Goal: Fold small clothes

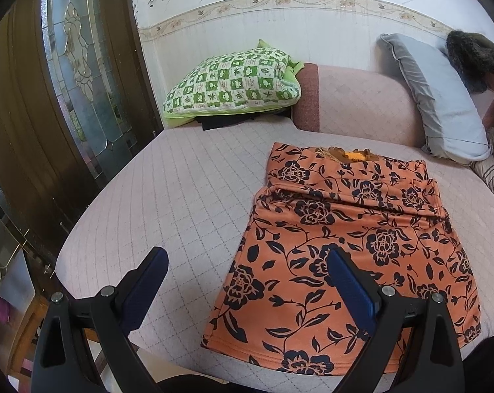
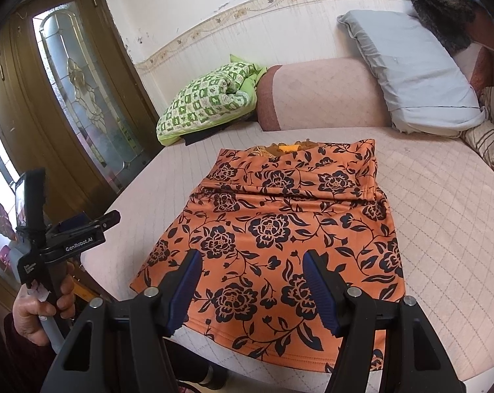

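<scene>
Orange floral garment (image 2: 279, 229) lies flat mid-bed (image 1: 181, 180), far part already folded over. Left gripper (image 1: 247, 281) & right gripper (image 2: 250, 281) both apart, empty, above near hem. Risk: pinching one layer only, or bed cover w/ it, so fold skews.

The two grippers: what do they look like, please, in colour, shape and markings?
Both the left gripper and the right gripper have black angular frames with silver bolts and two dark blue ribbed pads. The left one's side carries white "GenRobot.AI" lettering. A dark red sleeve shows behind its hand.
</scene>
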Demonstrator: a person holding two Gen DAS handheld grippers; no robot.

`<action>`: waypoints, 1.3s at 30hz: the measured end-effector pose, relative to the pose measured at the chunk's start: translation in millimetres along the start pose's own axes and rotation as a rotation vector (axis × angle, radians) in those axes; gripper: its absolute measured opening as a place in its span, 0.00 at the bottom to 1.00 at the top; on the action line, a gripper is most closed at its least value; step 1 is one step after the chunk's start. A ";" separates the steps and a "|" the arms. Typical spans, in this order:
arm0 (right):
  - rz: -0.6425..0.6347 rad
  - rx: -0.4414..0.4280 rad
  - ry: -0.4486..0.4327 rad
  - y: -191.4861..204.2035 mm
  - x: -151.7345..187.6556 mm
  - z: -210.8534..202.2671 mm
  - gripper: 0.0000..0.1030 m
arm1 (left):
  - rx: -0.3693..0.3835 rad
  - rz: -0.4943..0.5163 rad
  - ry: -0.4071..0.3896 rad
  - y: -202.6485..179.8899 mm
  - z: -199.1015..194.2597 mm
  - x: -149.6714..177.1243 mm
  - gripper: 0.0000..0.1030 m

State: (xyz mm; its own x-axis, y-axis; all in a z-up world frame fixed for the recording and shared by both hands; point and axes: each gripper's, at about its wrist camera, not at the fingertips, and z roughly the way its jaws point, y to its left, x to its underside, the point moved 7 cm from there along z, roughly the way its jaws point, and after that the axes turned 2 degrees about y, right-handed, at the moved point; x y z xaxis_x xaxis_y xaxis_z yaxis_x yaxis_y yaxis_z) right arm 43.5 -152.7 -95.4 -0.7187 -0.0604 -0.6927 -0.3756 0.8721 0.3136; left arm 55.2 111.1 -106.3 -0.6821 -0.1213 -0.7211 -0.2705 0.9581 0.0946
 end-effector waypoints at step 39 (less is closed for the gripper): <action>0.078 0.087 0.018 -48.8 12.7 -7.0 0.65 | -0.076 -0.029 0.023 44.4 10.9 10.7 0.95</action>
State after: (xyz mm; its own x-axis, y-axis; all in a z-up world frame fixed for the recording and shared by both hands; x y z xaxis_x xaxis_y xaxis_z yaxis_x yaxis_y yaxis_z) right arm 48.6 -199.4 -115.0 -0.7542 0.0013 -0.6566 -0.2668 0.9131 0.3082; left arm 43.3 155.1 -117.3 -0.6884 -0.1557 -0.7084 -0.3409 0.9315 0.1266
